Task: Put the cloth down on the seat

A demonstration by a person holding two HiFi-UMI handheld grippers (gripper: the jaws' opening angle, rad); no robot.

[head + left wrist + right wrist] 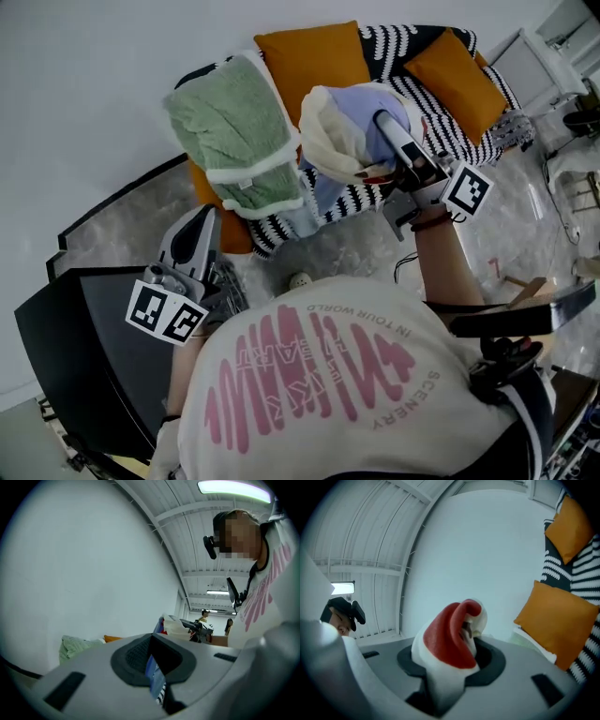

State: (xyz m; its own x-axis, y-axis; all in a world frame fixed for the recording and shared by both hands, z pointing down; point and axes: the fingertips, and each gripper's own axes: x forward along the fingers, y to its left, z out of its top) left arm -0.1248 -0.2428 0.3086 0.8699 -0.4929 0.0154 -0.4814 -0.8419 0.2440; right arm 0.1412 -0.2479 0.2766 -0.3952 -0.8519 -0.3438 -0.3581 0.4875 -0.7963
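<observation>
A bundled cloth point(349, 131) in lavender, cream and red hangs over the striped sofa seat point(450, 117). My right gripper point(381, 118) is shut on it from the right. In the right gripper view a red and white fold of the cloth point(449, 641) is pinched in the right gripper point(465, 657) and bulges out above the pads. The left gripper point(201, 219) is low at the left, over the floor in front of the sofa, pointing up with nothing in it. In its own view the left gripper point(151, 654) shows jaws meeting at the tips with only a thin slit between them.
A green towel point(239, 131) is draped over the sofa's left end. Orange cushions point(314, 56) point(455, 70) lean on the backrest. A black table point(84, 347) stands at lower left. White furniture point(553, 47) and cables are at the right.
</observation>
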